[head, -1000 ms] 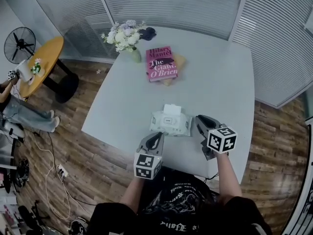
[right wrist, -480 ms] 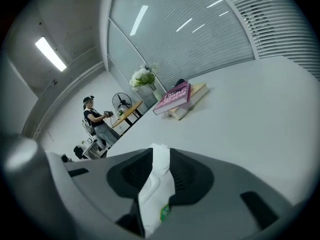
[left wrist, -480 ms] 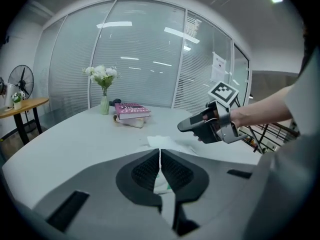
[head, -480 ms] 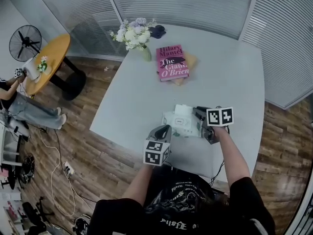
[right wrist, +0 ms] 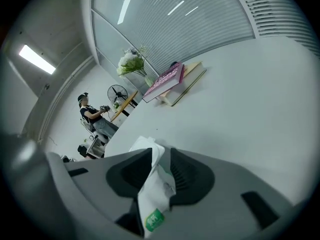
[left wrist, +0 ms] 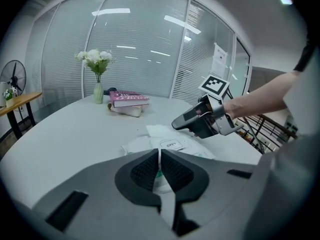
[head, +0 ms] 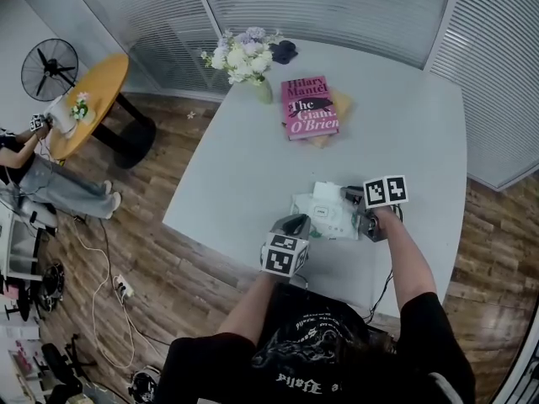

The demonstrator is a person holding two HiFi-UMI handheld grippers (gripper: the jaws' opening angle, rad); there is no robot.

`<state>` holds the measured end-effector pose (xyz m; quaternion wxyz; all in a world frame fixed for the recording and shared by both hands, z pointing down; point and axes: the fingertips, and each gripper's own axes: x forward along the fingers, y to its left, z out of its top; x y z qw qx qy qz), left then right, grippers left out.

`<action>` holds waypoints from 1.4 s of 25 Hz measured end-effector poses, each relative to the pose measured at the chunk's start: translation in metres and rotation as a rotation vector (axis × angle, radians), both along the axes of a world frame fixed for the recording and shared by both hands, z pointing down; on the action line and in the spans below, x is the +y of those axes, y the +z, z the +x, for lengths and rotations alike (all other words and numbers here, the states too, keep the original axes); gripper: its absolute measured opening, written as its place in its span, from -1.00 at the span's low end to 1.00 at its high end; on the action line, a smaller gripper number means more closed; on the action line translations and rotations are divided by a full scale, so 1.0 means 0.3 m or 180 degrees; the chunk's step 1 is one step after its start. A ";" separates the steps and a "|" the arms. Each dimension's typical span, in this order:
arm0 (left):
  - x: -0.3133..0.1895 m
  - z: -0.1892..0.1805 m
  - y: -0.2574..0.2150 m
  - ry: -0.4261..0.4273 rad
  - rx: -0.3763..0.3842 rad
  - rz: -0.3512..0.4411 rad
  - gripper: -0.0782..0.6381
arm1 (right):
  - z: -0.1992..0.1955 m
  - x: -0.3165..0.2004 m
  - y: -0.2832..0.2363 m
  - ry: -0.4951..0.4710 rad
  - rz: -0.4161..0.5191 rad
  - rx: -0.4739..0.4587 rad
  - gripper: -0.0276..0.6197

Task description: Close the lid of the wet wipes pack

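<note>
The pack [head: 327,217] lies on the counter [head: 244,158] near its front edge, between the two tools. Its right end is gripped by the right tongs [right wrist: 161,156]: a fold of white film with a green mark is seen pinched between the pads. The left tongs [left wrist: 159,154] are drawn in to a thin slit at the pack's left edge. A sliver of white and green film shows in that slit, so that edge is judged to be pinched too. A white flap, taken to be the lid [head: 325,192], lies turned back at the far side of the pack, so the closing is judged not yet done.

With both ends gripped, neither tool is free for the lid. The left grip is best used as the anchor. The right tongs would then be released, narrowed, and brought round behind the flap. The flap should be swung forward over the opening and pressed flat along its whole edge. Pressure is better applied straight down, since a soft pack may be pushed along a smooth counter. Whether a wipe stands up out of the opening cannot be made out; if one does, it should be tucked in first.
</note>
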<state>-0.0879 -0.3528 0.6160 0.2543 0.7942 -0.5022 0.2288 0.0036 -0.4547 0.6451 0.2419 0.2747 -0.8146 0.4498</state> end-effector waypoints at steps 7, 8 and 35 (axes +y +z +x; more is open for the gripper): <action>0.010 0.009 0.049 0.0111 -0.0094 -0.0097 -0.75 | -0.019 0.006 0.008 -0.0069 -0.0135 -0.0119 -0.68; 0.007 0.006 0.049 0.0126 -0.0104 -0.0109 -0.75 | -0.028 0.002 0.000 -0.0090 -0.0097 -0.0130 -0.73; 0.004 -0.006 0.086 0.0027 0.0273 -0.0212 -0.75 | -0.070 0.083 -0.155 -0.0845 0.0803 0.0077 -0.84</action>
